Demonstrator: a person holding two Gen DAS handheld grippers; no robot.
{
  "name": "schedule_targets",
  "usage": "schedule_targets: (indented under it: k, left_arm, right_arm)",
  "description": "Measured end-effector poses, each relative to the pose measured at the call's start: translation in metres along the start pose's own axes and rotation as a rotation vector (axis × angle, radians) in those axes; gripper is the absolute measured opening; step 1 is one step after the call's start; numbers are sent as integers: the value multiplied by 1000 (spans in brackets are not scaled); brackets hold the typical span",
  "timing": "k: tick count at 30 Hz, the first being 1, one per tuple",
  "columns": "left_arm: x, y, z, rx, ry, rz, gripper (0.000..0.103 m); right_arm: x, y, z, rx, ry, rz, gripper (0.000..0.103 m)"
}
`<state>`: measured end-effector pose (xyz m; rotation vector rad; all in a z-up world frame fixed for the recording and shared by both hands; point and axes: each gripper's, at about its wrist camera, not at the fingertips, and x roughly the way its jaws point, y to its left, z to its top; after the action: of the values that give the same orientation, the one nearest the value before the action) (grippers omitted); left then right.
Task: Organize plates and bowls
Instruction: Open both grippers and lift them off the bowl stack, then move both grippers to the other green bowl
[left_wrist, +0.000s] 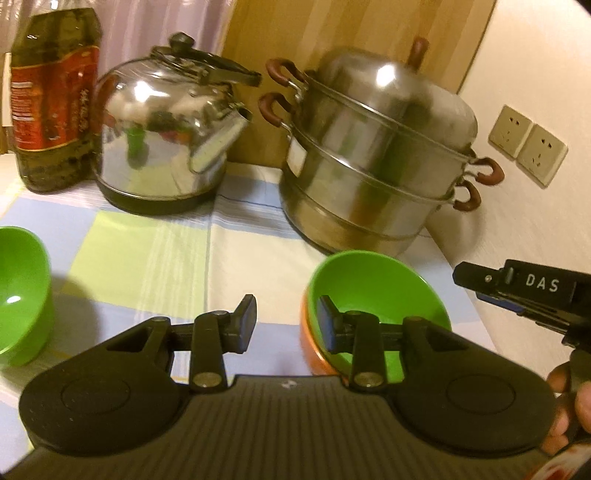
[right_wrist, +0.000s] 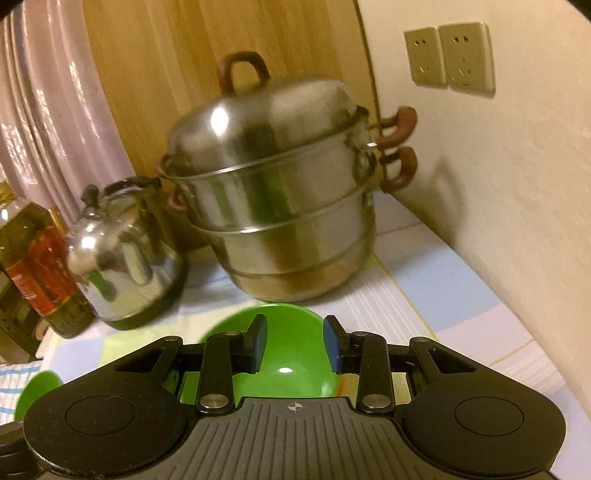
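Note:
A green bowl (left_wrist: 373, 291) sits nested inside an orange bowl (left_wrist: 314, 350) on the checked tablecloth, in front of the steamer pot. My left gripper (left_wrist: 286, 325) is open and empty, just left of this stack, its right finger over the green bowl's rim. A second green bowl (left_wrist: 20, 288) stands alone at the far left. My right gripper (right_wrist: 295, 343) is open and empty, hovering above the nested green bowl (right_wrist: 288, 354). The other green bowl (right_wrist: 35, 387) shows at the lower left. The right gripper also shows in the left wrist view (left_wrist: 517, 291).
A stacked steel steamer pot (left_wrist: 373, 155) stands at the back right near the wall. A steel kettle (left_wrist: 162, 133) and an oil bottle (left_wrist: 51, 96) stand at the back left. Wall sockets (left_wrist: 528, 144) are on the right wall. The table's edge runs along the wall.

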<state>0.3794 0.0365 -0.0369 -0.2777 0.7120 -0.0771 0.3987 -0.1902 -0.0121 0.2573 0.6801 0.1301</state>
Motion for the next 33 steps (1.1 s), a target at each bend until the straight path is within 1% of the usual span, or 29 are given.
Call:
schedule_targets:
  k: [8, 14, 17, 20, 25, 27, 30, 33]
  left_arm:
    - [-30, 24, -3, 0, -49, 48, 32]
    - [-61, 57, -16, -21, -56, 116, 32]
    - [-82, 73, -21, -17, -79, 163, 32]
    - [-107, 87, -27, -7, -115, 208, 32]
    - [-137, 122, -40, -70, -129, 262, 33]
    - [-144, 135, -43, -89, -130, 283, 34]
    - [-148, 155, -45, -113, -122, 306, 35]
    - [-146, 170, -48, -131, -101, 329, 35]
  right_arm:
    - [-16, 33, -6, -20, -15, 73, 34]
    - [-26, 66, -16, -21, 8, 162, 34]
    - [-31, 87, -24, -48, 20, 196, 34]
    - [-34, 106, -35, -76, 44, 235, 34]
    - [-34, 137, -55, -134, 88, 306, 34]
    - [-31, 148, -63, -161, 112, 330, 34]
    - [-20, 161, -77, -208, 165, 344, 34]
    - [-8, 169, -88, -202, 206, 352, 34]
